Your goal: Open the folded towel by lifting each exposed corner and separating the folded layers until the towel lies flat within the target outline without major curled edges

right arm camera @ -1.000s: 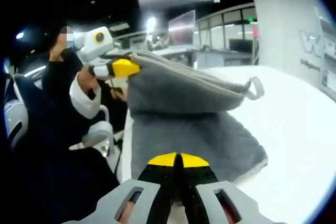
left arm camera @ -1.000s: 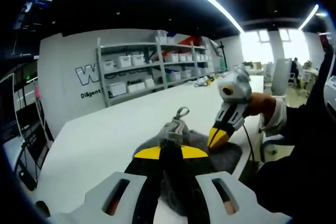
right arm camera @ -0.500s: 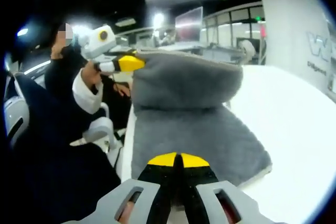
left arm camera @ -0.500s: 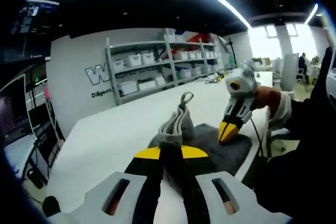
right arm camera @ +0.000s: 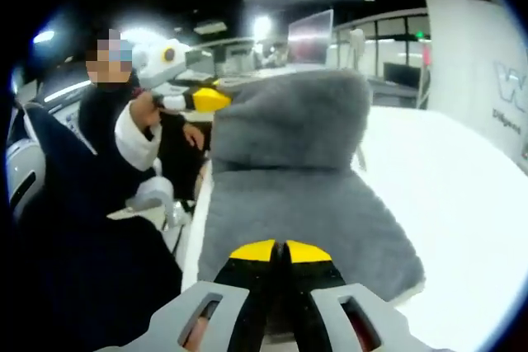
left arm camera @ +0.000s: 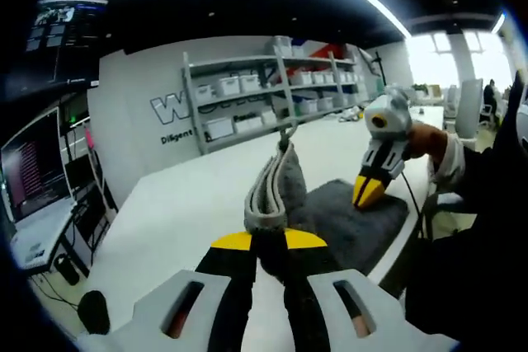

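- One long white table stands in a big room, with shelves of white boxes along the wall.
- A grey, fluffy towel lies at the table edge, its far part lifted in a fold.
- Left gripper: jaws pinching the raised towel layer.
- Right gripper: jaws pinching the near towel edge.

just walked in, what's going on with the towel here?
A person is unfolding a grey towel on a white table with two handheld grippers. The left gripper is shut on one corner and holds the upper layer raised, so it stands up off the rest. The right gripper is closed on the towel's near edge at the table's edge. The lower layer lies flat on the table; the towel is only partly opened.
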